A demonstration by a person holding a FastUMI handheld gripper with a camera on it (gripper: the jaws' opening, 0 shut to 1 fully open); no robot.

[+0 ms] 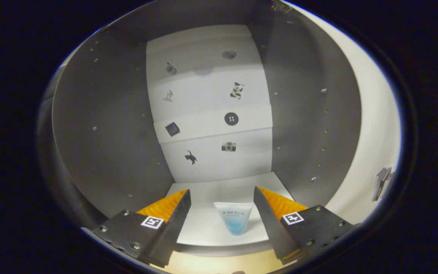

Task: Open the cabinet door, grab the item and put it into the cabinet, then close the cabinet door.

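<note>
The tube lies on the cabinet floor between the gripper's spread, untouching fingers (apparently released), leaving the door to close.

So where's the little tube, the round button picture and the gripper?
tube (236, 220): gripper view, its middle.
button picture (231, 118): gripper view, its centre.
gripper (222, 198): gripper view, open, midway between fingertips.

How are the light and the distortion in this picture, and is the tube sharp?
Gripper view: the cabinet's back panel and shelf floor are brightly lit, the side walls dim and curved by the fisheye; the tube is fairly sharp, standing between the fingers of the open gripper, untouched.
</note>
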